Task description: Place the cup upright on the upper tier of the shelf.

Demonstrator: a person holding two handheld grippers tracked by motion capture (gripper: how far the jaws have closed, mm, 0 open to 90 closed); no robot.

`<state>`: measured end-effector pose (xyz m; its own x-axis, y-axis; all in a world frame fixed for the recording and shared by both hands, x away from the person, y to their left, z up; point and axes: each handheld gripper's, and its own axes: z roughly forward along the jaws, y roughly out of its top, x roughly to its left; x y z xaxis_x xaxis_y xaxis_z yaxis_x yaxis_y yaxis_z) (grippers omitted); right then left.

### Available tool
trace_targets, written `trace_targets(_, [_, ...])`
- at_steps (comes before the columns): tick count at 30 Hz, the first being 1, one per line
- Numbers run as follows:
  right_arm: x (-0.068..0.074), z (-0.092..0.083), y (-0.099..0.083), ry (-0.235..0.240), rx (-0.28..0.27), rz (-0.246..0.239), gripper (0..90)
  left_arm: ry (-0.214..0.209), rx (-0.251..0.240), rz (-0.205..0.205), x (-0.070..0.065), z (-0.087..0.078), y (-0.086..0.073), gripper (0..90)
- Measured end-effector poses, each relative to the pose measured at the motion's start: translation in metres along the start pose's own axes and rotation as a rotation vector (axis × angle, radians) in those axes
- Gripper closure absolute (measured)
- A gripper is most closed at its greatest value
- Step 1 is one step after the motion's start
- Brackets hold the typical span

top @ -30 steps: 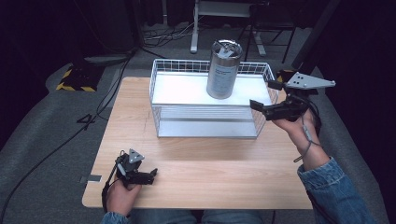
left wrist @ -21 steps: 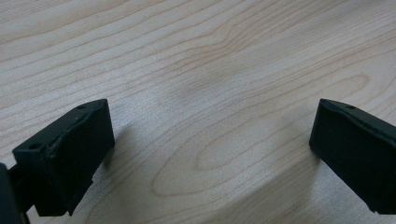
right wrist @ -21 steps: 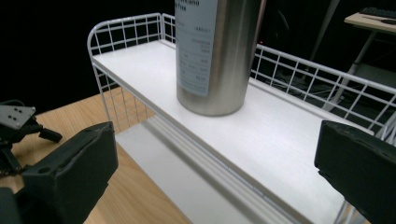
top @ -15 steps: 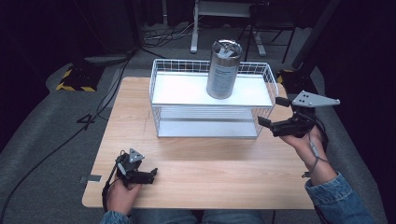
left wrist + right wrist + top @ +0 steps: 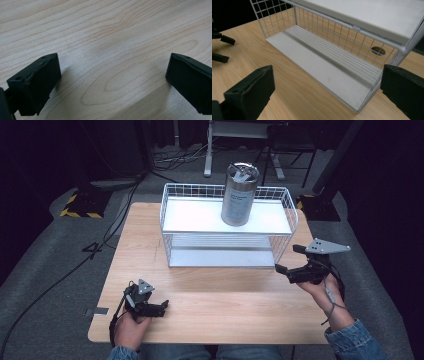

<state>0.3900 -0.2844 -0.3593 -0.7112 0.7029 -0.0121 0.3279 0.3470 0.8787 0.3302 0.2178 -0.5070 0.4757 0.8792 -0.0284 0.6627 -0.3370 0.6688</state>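
Note:
A silver metal canister [image 5: 240,194] stands upright on the top shelf of a white wire rack [image 5: 176,215] at the back of the wooden table [image 5: 225,295]. My right gripper [image 5: 289,258] hovers open by the rack's front right corner, with nothing between its jaws. In the right gripper view, the right gripper [image 5: 327,95] looks onto the rack's bare lower shelf [image 5: 324,67] under the upper shelf [image 5: 374,15]. My left gripper [image 5: 162,307] rests low at the table's front left, open and holding nothing; the left gripper [image 5: 112,75] faces bare wood.
Black floor surrounds the table, with a cable [image 5: 60,275] trailing off to the left and a yellow-and-black striped block [image 5: 80,205] beyond the back left corner. Metal stand legs [image 5: 240,150] rise behind the rack. The other gripper [image 5: 219,47] lies at the right gripper view's far left.
My right gripper has drawn back from beside the rack's upper shelf, down and toward the person, to the rack's front right corner. The left gripper and the canister stayed put.

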Motion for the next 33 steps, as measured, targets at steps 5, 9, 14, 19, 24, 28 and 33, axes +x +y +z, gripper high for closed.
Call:
trace_targets(5, [0.001,0.008,-0.022,0.001,0.030,0.020,0.0,0.000,0.000,0.001,0.000,0.000,0.000,0.4])
trace_targets(9, [0.002,0.016,-0.041,0.018,0.053,0.051,0.0,0.000,0.000,0.001,0.000,0.000,0.000,0.4])
trace_targets(14, [0.006,0.024,-0.059,0.030,0.075,0.068,0.0,0.000,-0.001,0.000,0.000,0.000,0.000,0.4])
trace_targets(19, [0.011,0.033,-0.079,0.028,0.110,0.060,0.0,0.000,0.000,0.000,0.000,0.000,0.000,0.4])
trace_targets(24, [0.013,0.038,-0.096,0.039,0.113,0.099,0.0,0.000,0.000,0.000,0.000,0.000,0.000,0.4])
trace_targets(28, [0.015,0.043,-0.106,0.039,0.129,0.102,0.0,0.000,0.000,0.001,0.000,0.000,0.000,0.4])
trace_targets(33, [0.021,0.046,-0.113,0.020,0.142,0.094,0.1,0.000,0.000,0.001,0.000,0.000,0.000,0.4])
